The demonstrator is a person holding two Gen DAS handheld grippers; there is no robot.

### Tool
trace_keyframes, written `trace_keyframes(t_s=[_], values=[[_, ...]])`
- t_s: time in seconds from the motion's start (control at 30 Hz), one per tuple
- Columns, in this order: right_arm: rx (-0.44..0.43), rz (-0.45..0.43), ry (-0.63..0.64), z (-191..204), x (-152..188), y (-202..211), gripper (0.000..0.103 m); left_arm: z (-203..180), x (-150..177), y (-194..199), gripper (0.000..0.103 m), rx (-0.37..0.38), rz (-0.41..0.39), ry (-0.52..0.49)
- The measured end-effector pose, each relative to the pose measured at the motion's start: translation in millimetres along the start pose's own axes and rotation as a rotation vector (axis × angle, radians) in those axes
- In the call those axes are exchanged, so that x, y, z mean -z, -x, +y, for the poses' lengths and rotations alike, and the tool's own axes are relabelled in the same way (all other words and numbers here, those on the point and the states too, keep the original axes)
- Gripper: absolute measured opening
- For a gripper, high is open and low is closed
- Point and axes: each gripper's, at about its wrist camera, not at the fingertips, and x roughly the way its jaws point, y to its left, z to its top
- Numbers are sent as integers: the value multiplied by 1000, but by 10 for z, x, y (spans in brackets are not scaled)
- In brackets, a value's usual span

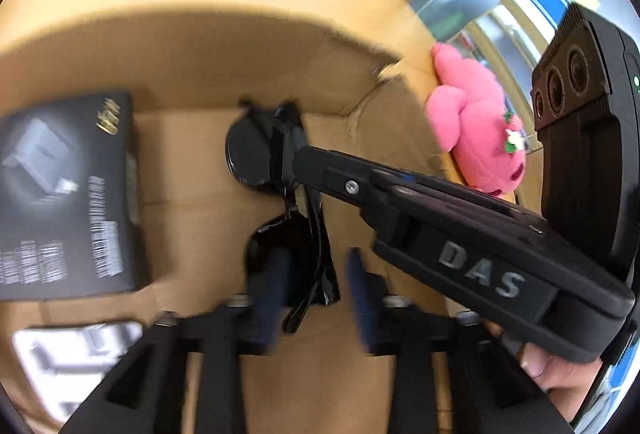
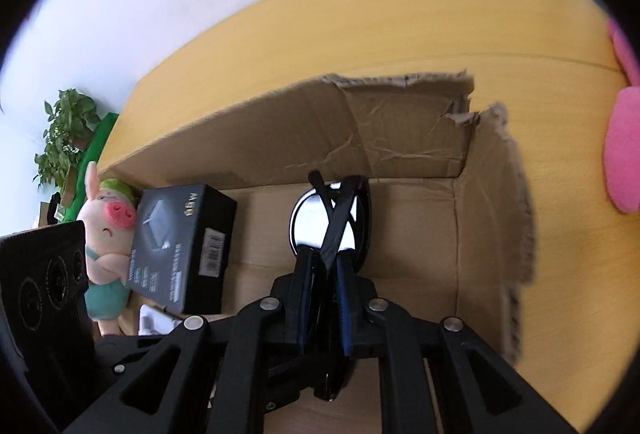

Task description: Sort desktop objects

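Black sunglasses [image 2: 332, 222] hang inside an open cardboard box [image 2: 400, 130], folded, lenses down. My right gripper [image 2: 324, 274] is shut on the sunglasses' frame and holds them over the box floor. In the left wrist view the right gripper [image 1: 296, 162] comes in from the right and pinches the sunglasses [image 1: 256, 154]. My left gripper [image 1: 316, 294] is open and empty just below them, its blue pads either side of the lower lens. A black product box [image 1: 68, 194] lies in the cardboard box at the left; it also shows in the right wrist view [image 2: 180, 246].
A pink plush toy [image 1: 476, 138] rests outside the box's right wall on the yellow table [image 2: 400, 26]. A pig plush [image 2: 106, 238] stands left of the box. A white moulded tray [image 1: 68, 362] lies at the box's near left. A potted plant [image 2: 64, 134] is far left.
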Motion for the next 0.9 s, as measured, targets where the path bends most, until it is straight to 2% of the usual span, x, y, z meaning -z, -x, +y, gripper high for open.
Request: trace_keyframes(t_s=[0.03, 0.07, 0.1, 0.13, 0.17, 0.27, 0.3, 0.43, 0.5, 0.6, 0.63, 0.73, 0.83, 0.9], values=[[-7, -30, 17, 39, 32, 116, 30, -42, 49, 169, 59, -10, -49, -11], [6, -71, 45, 96, 83, 271, 38, -46, 86, 303, 63, -14, -81, -17], [23, -107, 75, 155, 138, 412, 53, -55, 140, 465, 63, -20, -116, -21], [36, -141, 105, 208, 199, 548, 61, -76, 190, 616, 65, -41, -141, -44], [35, -186, 125, 254, 285, 726, 63, -110, 289, 796, 67, -71, -180, -74], [74, -317, 159, 387, 637, 1227, 79, -144, 665, 1289, 75, -180, -332, -137], [94, -366, 166, 438, 815, 1371, 81, -121, 826, 1438, 77, -217, -378, -150], [167, -463, 173, 621, 1406, 1600, 81, 99, 1379, 1795, 79, -352, -512, -180], [198, -503, 192, 736, 1720, 1576, 81, 279, 1695, 1889, 79, -435, -578, -186], [258, -565, 213, 967, 2161, 1433, 81, 478, 2035, 1887, 79, -521, -644, -183], [246, -568, 228, 1041, 2296, 1346, 81, 546, 2119, 1866, 79, -533, -648, -184], [203, -545, 223, 1077, 2402, 1192, 81, 706, 2281, 1714, 79, -540, -643, -190], [232, -561, 192, 1081, 2479, 1031, 81, 776, 2349, 1542, 79, -554, -648, -146], [281, -581, 168, 1054, 2529, 957, 81, 811, 2387, 1447, 79, -565, -655, -108]])
